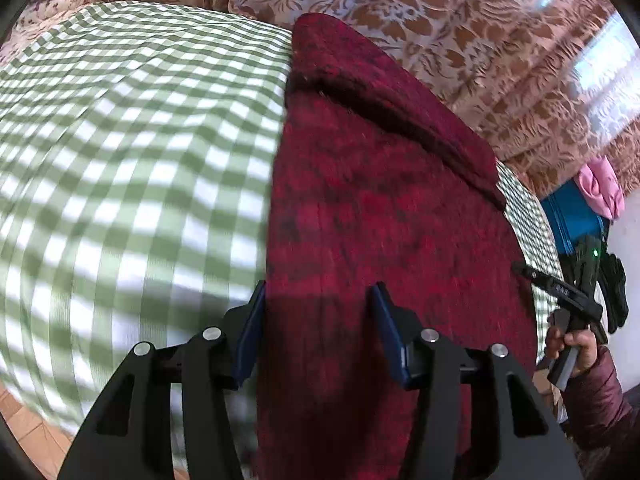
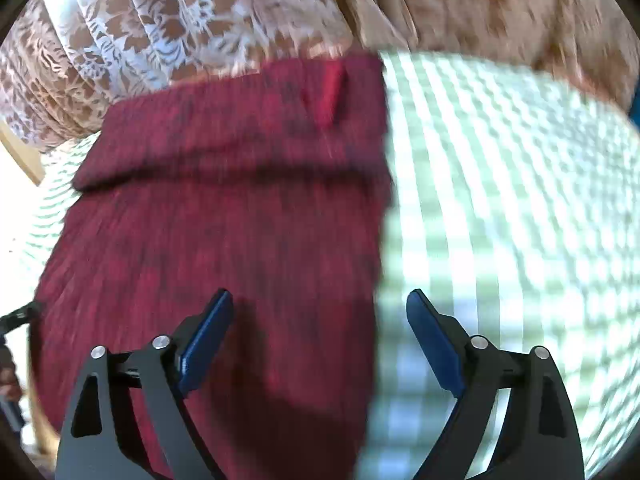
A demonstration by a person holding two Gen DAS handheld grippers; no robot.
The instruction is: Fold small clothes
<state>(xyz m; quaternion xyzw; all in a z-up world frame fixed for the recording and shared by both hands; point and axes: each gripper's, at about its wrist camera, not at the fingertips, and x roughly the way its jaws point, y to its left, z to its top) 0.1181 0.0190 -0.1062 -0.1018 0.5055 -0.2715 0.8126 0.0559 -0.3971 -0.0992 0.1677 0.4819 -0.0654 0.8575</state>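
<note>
Green-and-white checked cloth (image 1: 132, 152) covers the one work surface I can see, and it fills most of both views. Behind it hangs one brown floral curtain (image 1: 460, 40), pleated and lit from behind.

On the checked cloth lies one dark red woolly garment (image 1: 380, 220), spread flat, with its far end folded over into a thick band. It is the only piece of clothing on the surface that I can count.

From the left wrist camera I see things the right one does not give me: a blue object (image 1: 576, 220) with something pink (image 1: 600, 188) on top at the far right edge, a strip of tiled floor at the lower left, and my right gripper (image 1: 520, 270) from the side, with a hand (image 1: 576, 350) in a padded maroon sleeve around its handle. The right wrist camera alone shows a brighter red tab (image 2: 330, 92) on the folded band; that view is smeared by motion.

My left gripper (image 1: 316, 300) points down over the garment's left edge, one blue pad over the checks and the other over the red fabric, the jaws partly apart with nothing pinched between them. The right gripper, seen from its own camera, straddles the garment's right edge, jaws spread wide and holding nothing.
</note>
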